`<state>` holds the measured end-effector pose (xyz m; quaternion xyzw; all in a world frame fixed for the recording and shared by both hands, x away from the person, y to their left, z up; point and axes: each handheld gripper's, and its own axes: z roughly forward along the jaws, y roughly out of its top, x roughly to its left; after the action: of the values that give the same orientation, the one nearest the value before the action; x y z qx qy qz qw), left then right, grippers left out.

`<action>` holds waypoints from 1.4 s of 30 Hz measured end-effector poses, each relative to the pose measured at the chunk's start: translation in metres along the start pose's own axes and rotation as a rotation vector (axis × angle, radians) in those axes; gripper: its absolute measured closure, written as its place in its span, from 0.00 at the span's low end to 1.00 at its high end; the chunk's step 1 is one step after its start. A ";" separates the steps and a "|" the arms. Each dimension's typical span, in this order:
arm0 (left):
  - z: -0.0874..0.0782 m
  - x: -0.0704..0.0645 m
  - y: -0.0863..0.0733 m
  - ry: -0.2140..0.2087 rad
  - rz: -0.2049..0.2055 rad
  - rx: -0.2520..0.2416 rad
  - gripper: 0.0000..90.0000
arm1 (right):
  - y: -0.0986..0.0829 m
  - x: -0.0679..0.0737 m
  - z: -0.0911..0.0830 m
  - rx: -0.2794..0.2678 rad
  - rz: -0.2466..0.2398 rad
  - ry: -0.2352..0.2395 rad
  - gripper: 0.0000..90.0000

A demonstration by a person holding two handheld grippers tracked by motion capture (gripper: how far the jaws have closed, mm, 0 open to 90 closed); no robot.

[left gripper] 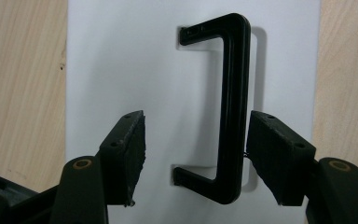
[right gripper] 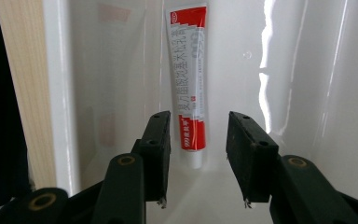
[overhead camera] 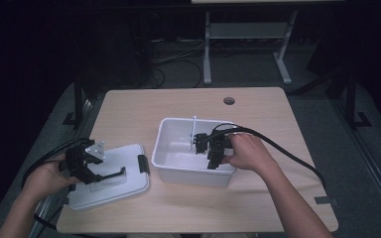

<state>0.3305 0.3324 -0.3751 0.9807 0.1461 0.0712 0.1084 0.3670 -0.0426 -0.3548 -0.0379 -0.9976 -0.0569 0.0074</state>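
A white lid point(overhead camera: 124, 186) lies flat at the table's front left, with a black handle point(left gripper: 233, 107) on top. My left gripper point(left gripper: 198, 158) hangs open over it; the handle's bar sits between the jaws, close to the right one. In the high view the left gripper point(overhead camera: 103, 173) reaches in from the lid's left side. A white bin point(overhead camera: 178, 171) stands mid-table. Inside it rests a white and red toothpaste tube point(right gripper: 191, 84). My right gripper point(right gripper: 198, 156) is open down in the bin, its jaws either side of the tube's near cap end, not touching it. From above, the right gripper point(overhead camera: 209, 157) dips into the bin's right half.
A black latch point(overhead camera: 144, 163) sits on the lid's right edge, close to the bin. Thick black cables trail from both grippers across the table. A round cable hole point(overhead camera: 229, 100) lies near the far edge. A metal stand point(overhead camera: 248, 34) is on the floor beyond.
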 end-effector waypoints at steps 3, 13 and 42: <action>0.000 0.000 0.001 0.001 0.000 0.000 0.41 | -0.002 0.001 -0.004 -0.012 0.007 -0.004 0.66; 0.001 0.000 0.003 -0.002 0.001 -0.002 0.41 | -0.009 0.001 -0.015 -0.021 0.012 -0.017 0.65; 0.000 0.001 0.006 -0.003 0.007 0.002 0.41 | -0.018 0.002 -0.045 -0.053 0.036 -0.057 0.60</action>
<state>0.3327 0.3269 -0.3741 0.9815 0.1424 0.0700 0.1073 0.3644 -0.0651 -0.3123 -0.0576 -0.9947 -0.0822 -0.0211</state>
